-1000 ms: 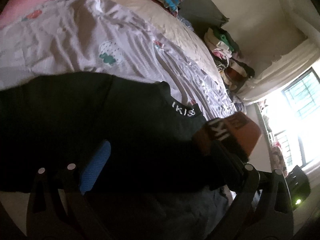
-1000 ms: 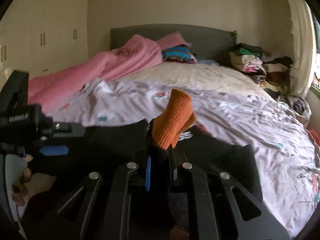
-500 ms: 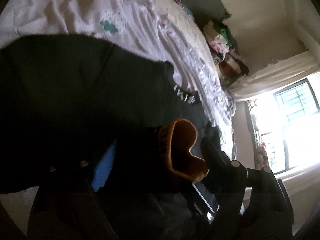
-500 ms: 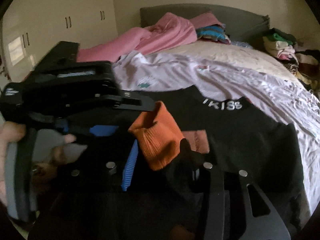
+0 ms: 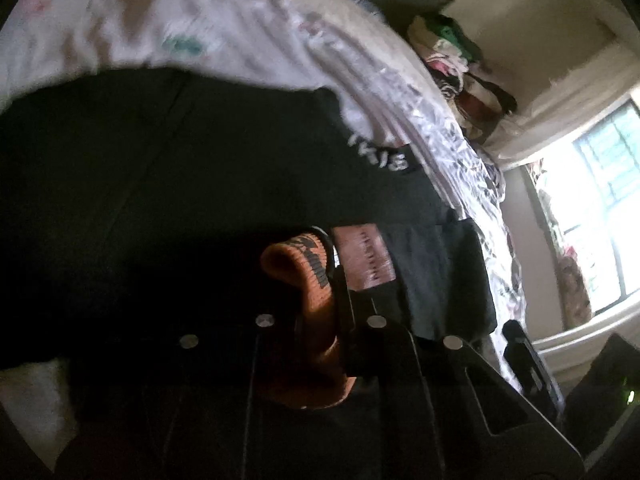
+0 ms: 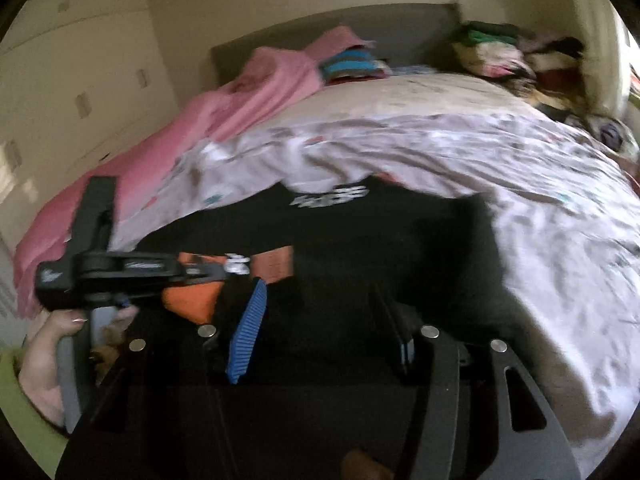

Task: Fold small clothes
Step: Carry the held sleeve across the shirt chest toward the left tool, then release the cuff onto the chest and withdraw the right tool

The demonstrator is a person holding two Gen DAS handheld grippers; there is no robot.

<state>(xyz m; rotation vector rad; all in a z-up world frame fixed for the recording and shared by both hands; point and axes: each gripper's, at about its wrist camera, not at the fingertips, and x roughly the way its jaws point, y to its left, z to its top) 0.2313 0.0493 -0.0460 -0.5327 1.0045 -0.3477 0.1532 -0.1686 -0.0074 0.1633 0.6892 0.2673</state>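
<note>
Left tongs clamped tight on the orange sock; right tongs just opened, empty, black garment at 12 o'clock.

This is a lived-in home bedroom, shown by a bed with a grey headboard, a rumpled patterned sheet, a pink blanket, heaps of clothes, cream built-in wardrobes and a barred window.
</note>
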